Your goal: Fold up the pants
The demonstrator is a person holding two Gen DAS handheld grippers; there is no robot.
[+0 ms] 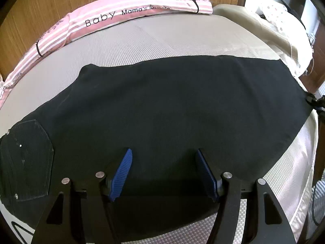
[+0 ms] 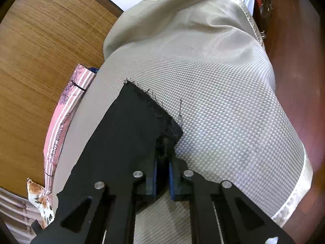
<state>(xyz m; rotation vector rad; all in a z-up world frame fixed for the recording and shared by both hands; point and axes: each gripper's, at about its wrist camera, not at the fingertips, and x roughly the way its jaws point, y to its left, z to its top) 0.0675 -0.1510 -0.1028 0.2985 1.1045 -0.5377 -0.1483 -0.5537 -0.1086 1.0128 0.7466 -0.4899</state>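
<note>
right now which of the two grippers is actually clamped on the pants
The right gripper: its blue pads are pinched on the frayed hem corner of the black pants. The left gripper hangs open over the fabric, pads wide apart.

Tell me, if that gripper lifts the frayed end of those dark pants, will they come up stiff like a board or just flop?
Probably flop. The pants lie flat, following the bed cover, so they look like soft cloth that would drape and trail. The frayed hem in the right gripper may shed loose threads. The textured cover likely keeps them from sliding freely.
</note>
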